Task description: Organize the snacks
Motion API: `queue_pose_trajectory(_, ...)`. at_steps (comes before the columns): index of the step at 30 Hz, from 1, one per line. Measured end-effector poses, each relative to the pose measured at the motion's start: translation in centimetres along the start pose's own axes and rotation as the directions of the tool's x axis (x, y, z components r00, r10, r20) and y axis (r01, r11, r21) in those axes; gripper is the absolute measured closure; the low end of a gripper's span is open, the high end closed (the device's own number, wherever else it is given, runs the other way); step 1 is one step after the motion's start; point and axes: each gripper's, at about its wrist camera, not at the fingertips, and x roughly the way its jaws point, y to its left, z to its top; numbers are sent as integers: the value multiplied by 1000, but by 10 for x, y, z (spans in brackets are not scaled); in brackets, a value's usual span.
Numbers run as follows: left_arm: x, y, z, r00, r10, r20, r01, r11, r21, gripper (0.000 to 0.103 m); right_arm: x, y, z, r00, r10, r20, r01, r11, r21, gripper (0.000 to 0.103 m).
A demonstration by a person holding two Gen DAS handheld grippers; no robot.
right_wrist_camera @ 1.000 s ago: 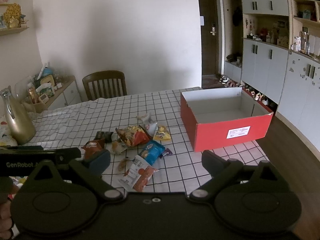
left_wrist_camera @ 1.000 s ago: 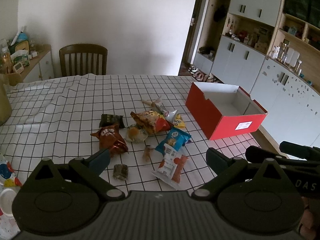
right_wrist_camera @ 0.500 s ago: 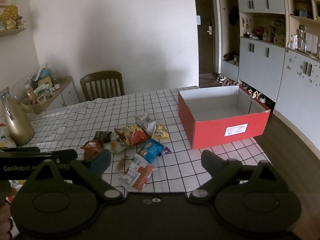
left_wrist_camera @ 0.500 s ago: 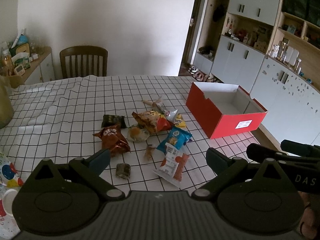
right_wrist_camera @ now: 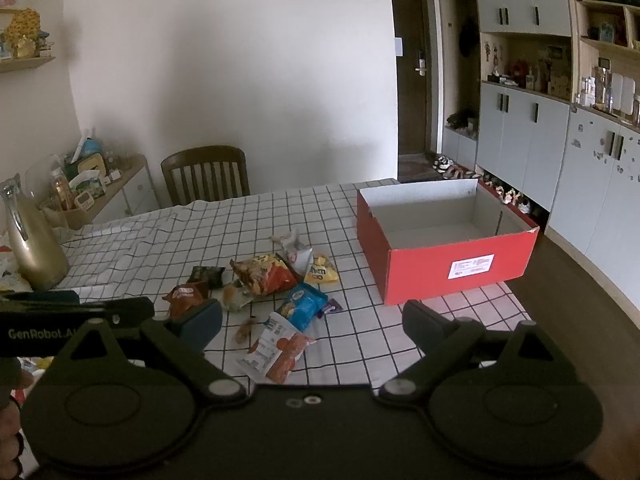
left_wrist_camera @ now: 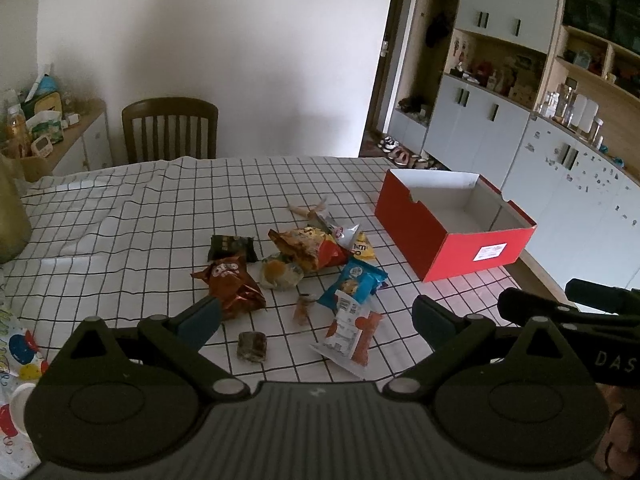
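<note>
With jaws wide open and empty on both your left gripper (left_wrist_camera: 314, 314) and right gripper (right_wrist_camera: 312, 322), pinch the light, crinkly orange-white packet (left_wrist_camera: 352, 334) at its flat sealed edge, because it will slip and crush easily.

A white tablecloth (left_wrist_camera: 160, 216) with a black grid carries a red box (left_wrist_camera: 452, 236), white inside; beside the box lie a blue cookie packet (left_wrist_camera: 354, 282), a yellow candy packet (left_wrist_camera: 362, 248) and a brown wrapper (left_wrist_camera: 230, 282).
</note>
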Motion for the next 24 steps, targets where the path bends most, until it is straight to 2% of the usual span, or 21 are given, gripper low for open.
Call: queue_pose_trajectory(24,1,7,0,1000,13,4,-13,999,-30,1,2,6,3,999,41,6,-40,999,-31,5)
